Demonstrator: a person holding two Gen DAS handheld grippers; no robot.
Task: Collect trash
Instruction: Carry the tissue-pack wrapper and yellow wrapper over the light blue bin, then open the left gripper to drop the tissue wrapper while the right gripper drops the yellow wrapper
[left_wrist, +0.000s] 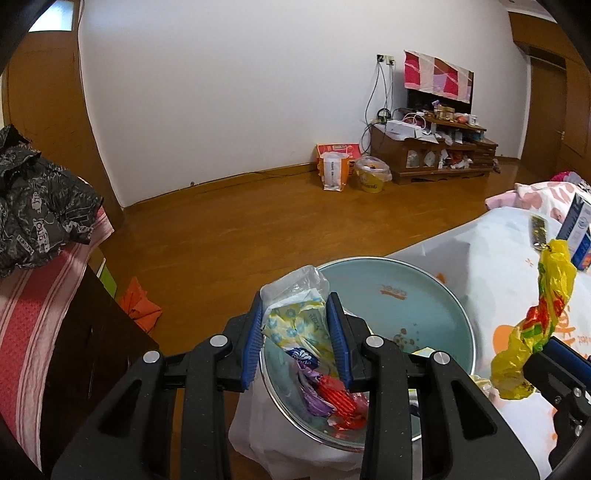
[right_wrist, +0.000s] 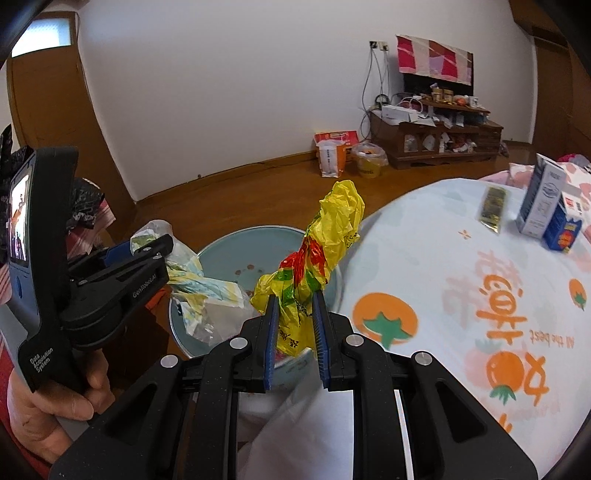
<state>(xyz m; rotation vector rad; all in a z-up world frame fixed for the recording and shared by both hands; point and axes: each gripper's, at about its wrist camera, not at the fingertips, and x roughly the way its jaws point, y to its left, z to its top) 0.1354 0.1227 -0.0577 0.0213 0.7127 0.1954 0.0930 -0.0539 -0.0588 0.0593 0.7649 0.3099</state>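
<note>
A: Blue ribbed pads line both sets of fingers. State of the left gripper?

B: Clenched on a crumpled tissue packet, clear plastic printed with yellow and blue flowers. The packet stands up between the pads, held over the basin.

A: And the right gripper?

B: Clenched on a twisted yellow plastic bag with red and green print. The bag rises upright from the pads; its top flares out above them.

A: Position of the two grippers relative to each other?

B: Side by side, left gripper to the left, both above the basin. A hand holds the left gripper's handle.

A: Describe the basin.

B: Pale blue, round, metal-rimmed, lined at one edge with a white bag. Red and purple wrappers lie inside it. It sits on the wooden floor, just beside the tabletop.

A: What remains on the tabletop?

B: A white cloth with orange fruit print covers it. A blue-and-white carton stands near the far edge; a gold-patterned sachet lies flat beside it.
</note>
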